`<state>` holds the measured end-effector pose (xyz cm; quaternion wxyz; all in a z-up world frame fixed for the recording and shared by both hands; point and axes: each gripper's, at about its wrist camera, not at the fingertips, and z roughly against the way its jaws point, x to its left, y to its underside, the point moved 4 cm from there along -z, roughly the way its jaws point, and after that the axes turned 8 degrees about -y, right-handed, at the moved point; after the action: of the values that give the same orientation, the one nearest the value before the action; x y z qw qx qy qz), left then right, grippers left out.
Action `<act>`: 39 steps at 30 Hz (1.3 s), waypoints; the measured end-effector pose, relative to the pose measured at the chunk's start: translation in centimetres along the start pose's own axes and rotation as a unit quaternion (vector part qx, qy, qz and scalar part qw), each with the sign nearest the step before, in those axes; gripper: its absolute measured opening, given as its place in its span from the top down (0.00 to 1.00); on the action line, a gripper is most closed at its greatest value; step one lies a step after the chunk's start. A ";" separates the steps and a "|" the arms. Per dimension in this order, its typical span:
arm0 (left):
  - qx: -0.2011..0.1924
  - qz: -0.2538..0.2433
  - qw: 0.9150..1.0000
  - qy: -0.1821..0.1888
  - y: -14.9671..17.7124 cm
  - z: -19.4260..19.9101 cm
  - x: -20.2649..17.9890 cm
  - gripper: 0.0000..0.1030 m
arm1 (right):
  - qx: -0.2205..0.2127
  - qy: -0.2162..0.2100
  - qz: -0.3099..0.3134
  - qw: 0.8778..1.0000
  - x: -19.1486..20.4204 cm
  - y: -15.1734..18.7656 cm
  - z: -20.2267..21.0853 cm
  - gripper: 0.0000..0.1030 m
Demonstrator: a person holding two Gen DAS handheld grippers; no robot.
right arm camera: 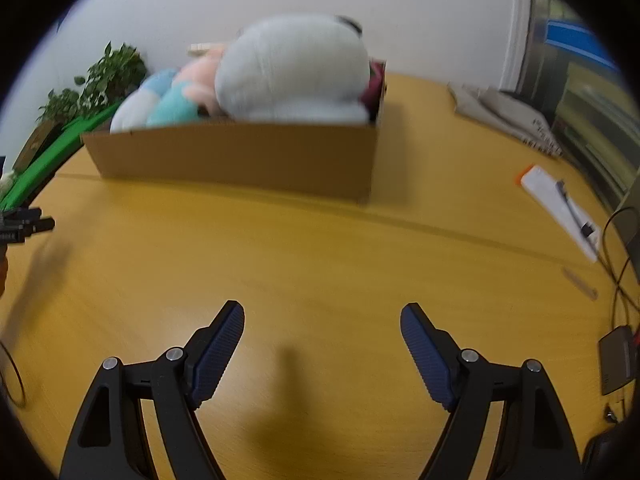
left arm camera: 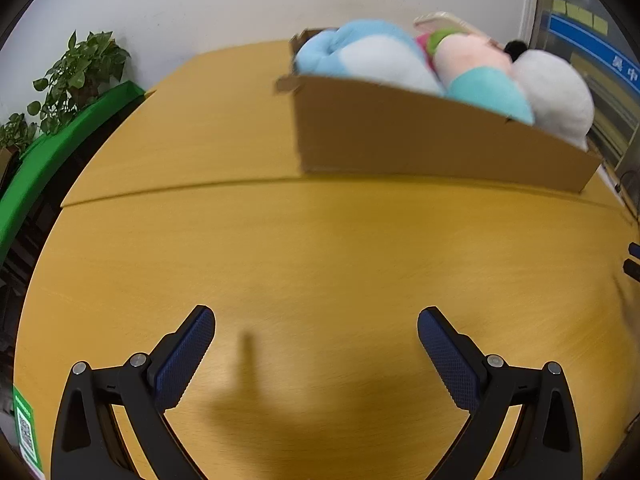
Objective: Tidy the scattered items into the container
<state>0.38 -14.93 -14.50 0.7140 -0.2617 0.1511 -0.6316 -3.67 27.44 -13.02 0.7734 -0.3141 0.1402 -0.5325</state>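
A shallow cardboard box (left arm camera: 420, 140) stands on the wooden table (left arm camera: 280, 248), full of plush toys: a blue and white one (left arm camera: 360, 56), a pink and teal one (left arm camera: 476, 68) and a grey-white one (left arm camera: 556, 96). A phone-like item (left arm camera: 444, 22) lies on top of them. My left gripper (left arm camera: 316, 320) is open and empty above bare table, short of the box. In the right wrist view the box (right arm camera: 240, 156) holds the grey-white plush (right arm camera: 292, 68) at the front. My right gripper (right arm camera: 322, 312) is open and empty, also short of the box.
Green plants (left arm camera: 76, 76) and a green board (left arm camera: 52, 152) stand at the table's left edge. Papers (right arm camera: 504, 112), a white pad with a pen (right arm camera: 560, 204), cables (right arm camera: 616, 264) and a small dark device (right arm camera: 618, 360) lie at the right. The left gripper's tips (right arm camera: 24, 224) show at the far left.
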 end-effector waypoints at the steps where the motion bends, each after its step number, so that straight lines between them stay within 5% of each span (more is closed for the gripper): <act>1: 0.006 -0.003 1.000 0.003 0.4 -0.5 0.5 0.00 | 0.008 -0.009 -0.001 1.000 -0.3 0.7 -0.5 0.22; 7: -0.010 -0.035 0.999 0.030 1.3 -1.4 2.1 0.00 | 0.021 -0.007 0.025 0.999 -0.6 2.1 -1.8 0.14; 10: -0.026 -0.053 0.997 0.045 1.2 -1.5 2.7 0.00 | 0.033 -0.015 0.026 0.999 -1.0 2.0 -2.2 0.00; 24: -0.029 -0.079 0.994 0.067 0.6 -1.8 5.5 0.00 | 0.037 -0.022 0.032 0.999 -6.0 1.4 -1.4 0.00; 28: -0.025 -0.078 0.995 0.066 -1.6 -3.0 6.7 0.00 | 0.036 -0.020 0.031 0.999 -6.2 1.3 -1.5 0.00; 39: -0.026 -0.077 0.995 0.064 -1.2 -3.0 6.5 0.00 | 0.036 -0.028 0.043 0.998 -5.9 0.8 -2.1 0.00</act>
<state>-1.23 -21.91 -15.50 0.6448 -0.2499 0.1927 -0.6961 -6.56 32.28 -15.83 0.8103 -0.2941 0.1126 -0.4942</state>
